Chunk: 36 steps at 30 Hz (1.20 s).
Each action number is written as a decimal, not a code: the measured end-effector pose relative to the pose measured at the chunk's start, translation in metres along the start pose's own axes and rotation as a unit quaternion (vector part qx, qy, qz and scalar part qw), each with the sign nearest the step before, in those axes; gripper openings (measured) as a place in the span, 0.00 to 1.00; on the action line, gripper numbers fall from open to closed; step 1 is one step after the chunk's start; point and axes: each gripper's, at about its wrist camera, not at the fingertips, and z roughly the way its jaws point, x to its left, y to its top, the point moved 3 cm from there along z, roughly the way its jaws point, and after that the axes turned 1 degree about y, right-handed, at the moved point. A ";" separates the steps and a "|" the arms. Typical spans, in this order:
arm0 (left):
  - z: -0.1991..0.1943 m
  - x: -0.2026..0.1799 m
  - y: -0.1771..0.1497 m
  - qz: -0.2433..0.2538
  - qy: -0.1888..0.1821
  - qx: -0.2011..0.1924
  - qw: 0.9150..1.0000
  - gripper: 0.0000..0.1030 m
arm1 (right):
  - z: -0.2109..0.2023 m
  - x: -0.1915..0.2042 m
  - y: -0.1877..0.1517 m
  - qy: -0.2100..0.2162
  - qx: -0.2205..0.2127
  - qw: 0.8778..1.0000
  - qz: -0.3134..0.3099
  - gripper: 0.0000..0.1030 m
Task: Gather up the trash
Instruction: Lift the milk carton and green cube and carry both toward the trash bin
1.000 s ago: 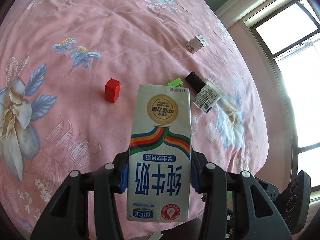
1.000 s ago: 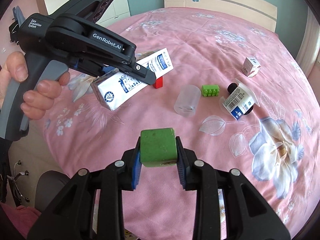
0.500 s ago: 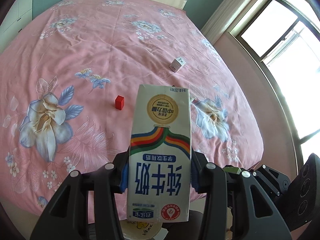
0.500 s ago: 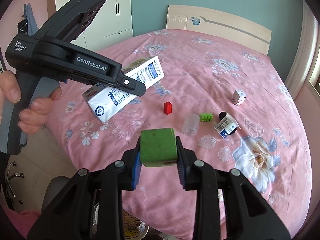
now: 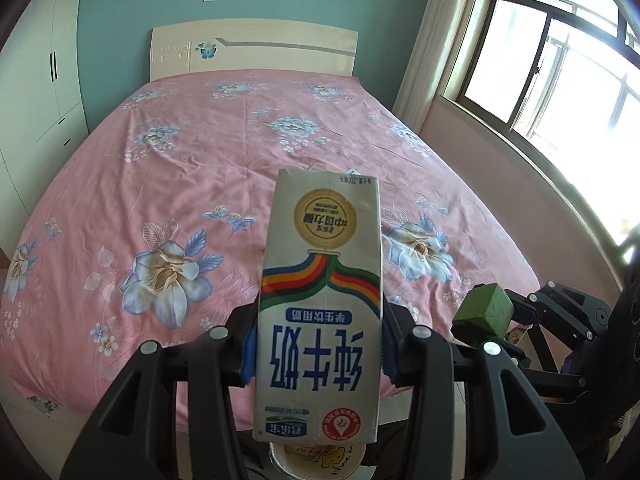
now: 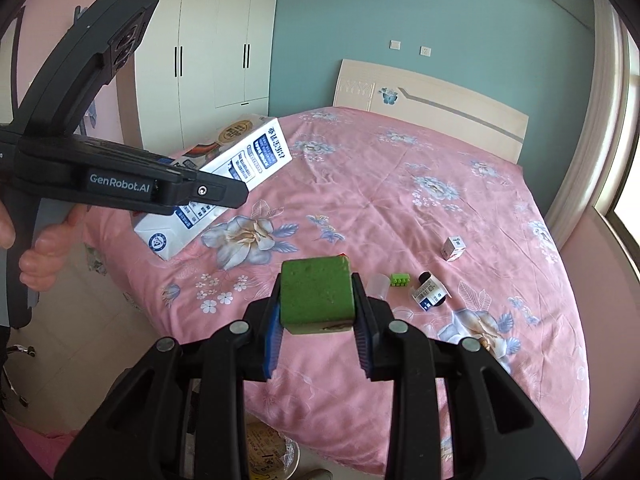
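A wide stretch of the pink floral bedspread [image 6: 400,216] is lying bare toward the headboard; a small green toy brick [image 6: 400,279], a clear plastic cup [image 6: 378,285] and a labelled black bottle [image 6: 430,292] are crowding its near right part.

1. The left tongs [image 5: 318,354] are clamped on a milk carton [image 5: 320,300], blue pads pressing its two sides; the carton's print reads upside down.
2. Behind it spreads a bed [image 5: 192,152] under a pink flowered cover, its pale headboard [image 5: 256,52] set against a teal wall.
3. At lower right the right tongs [image 5: 486,312] come in from the side, gripping a green sponge block [image 5: 484,308] near the bed's corner.
4. Under the carton's lower end peeks the rim of a round container [image 5: 316,462]; its contents are unclear.
5. A white wardrobe [image 5: 36,80] stands left and a bright window [image 5: 568,64] right.
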 end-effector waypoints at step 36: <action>-0.022 -0.008 -0.120 0.105 0.099 0.025 0.989 0.47 | -0.029 0.041 -0.062 0.001 0.017 1.000 0.006 0.31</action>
